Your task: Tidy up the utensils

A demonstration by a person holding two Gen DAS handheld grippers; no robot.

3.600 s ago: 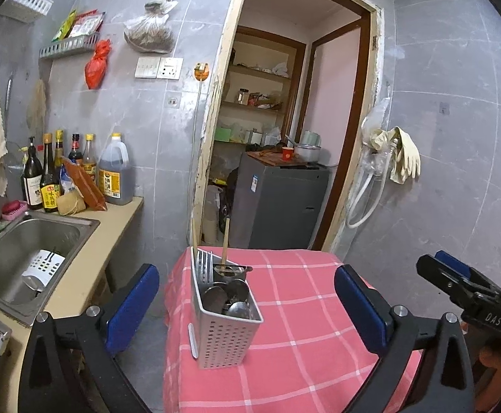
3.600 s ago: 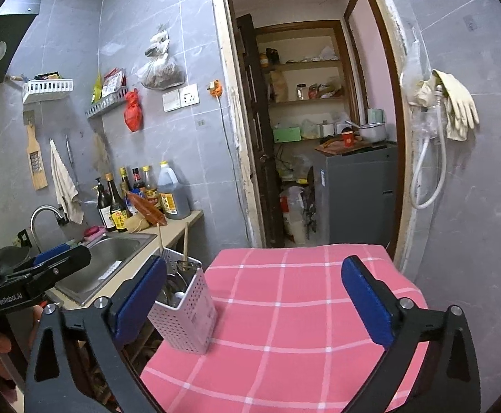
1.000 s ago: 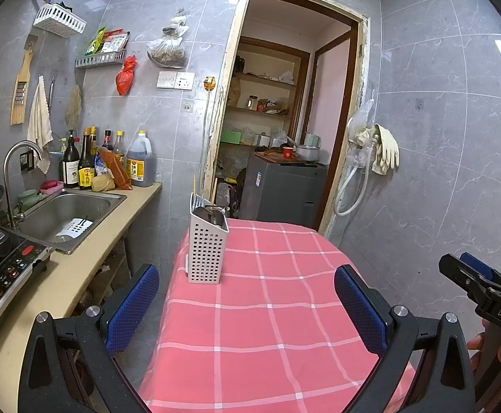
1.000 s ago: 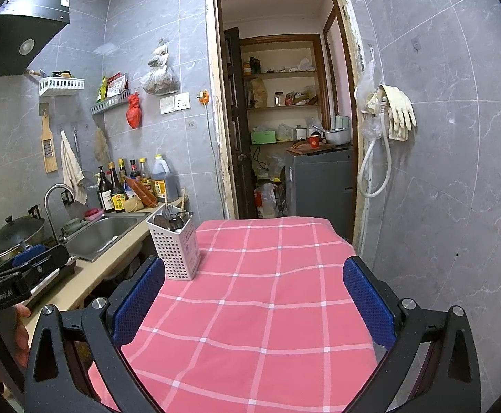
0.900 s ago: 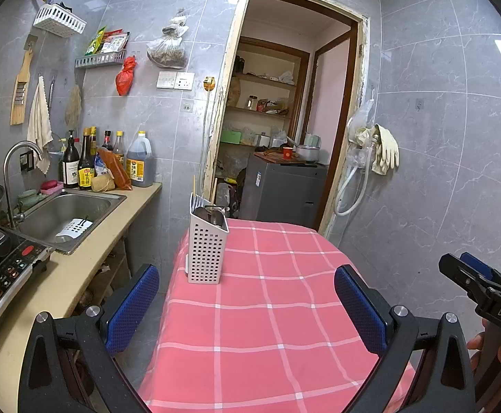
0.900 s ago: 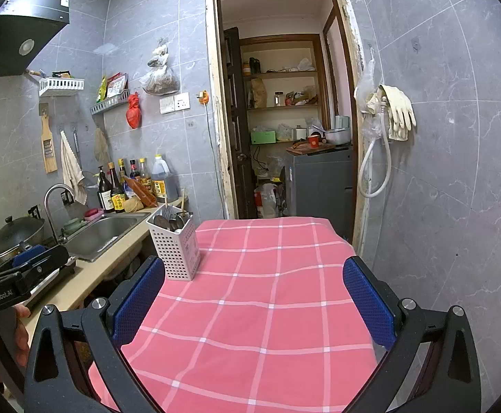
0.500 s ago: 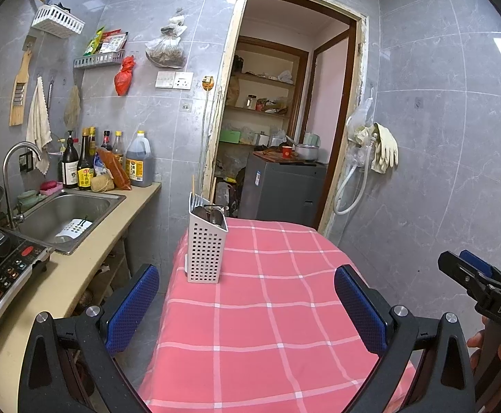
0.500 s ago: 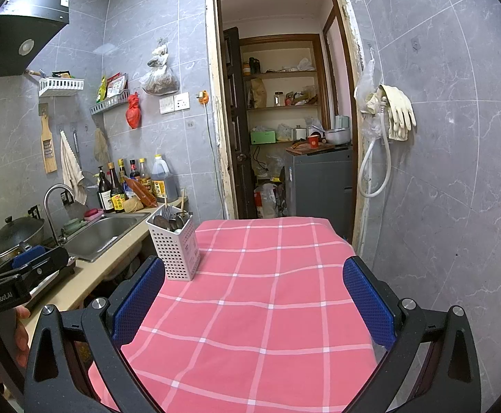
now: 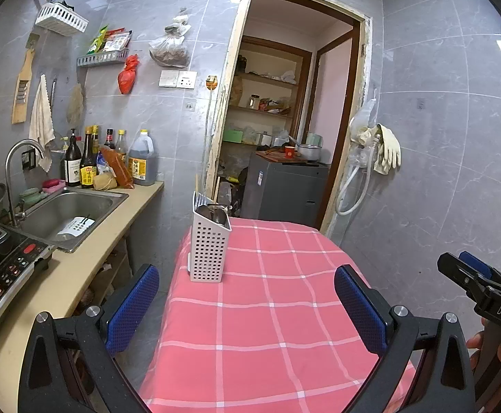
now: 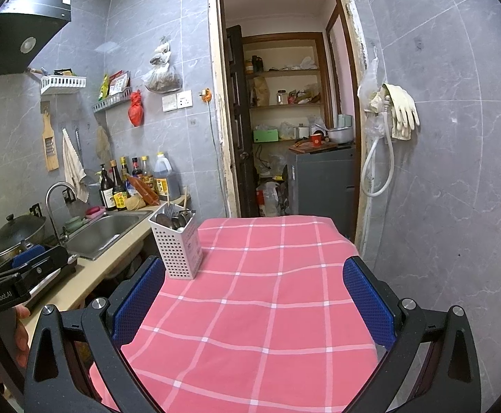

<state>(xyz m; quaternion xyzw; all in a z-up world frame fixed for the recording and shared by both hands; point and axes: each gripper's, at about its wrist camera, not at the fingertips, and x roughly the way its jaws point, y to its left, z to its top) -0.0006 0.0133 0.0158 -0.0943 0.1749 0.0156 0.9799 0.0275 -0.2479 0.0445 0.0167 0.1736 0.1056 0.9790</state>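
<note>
A white perforated utensil holder (image 9: 209,248) stands upright near the far left edge of the table with the pink checked cloth (image 9: 278,309). It holds spoons, a fork and chopsticks (image 9: 212,208). It also shows in the right wrist view (image 10: 178,244). My left gripper (image 9: 247,306) is open and empty, held back over the near part of the table. My right gripper (image 10: 253,303) is open and empty, also over the near part of the table. Each gripper shows at the edge of the other's view.
A counter with a steel sink (image 9: 68,211), tap, bottles (image 9: 112,161) and an induction cooker (image 9: 2,275) runs along the left. A wok (image 10: 16,230) sits beside it. An open doorway (image 9: 284,130) with a grey cabinet lies behind the table. Rubber gloves (image 9: 386,151) hang on the right wall.
Both grippers have drawn back from the holder, which stays put on the table with the utensils in it. In the last second almost nothing moves.
</note>
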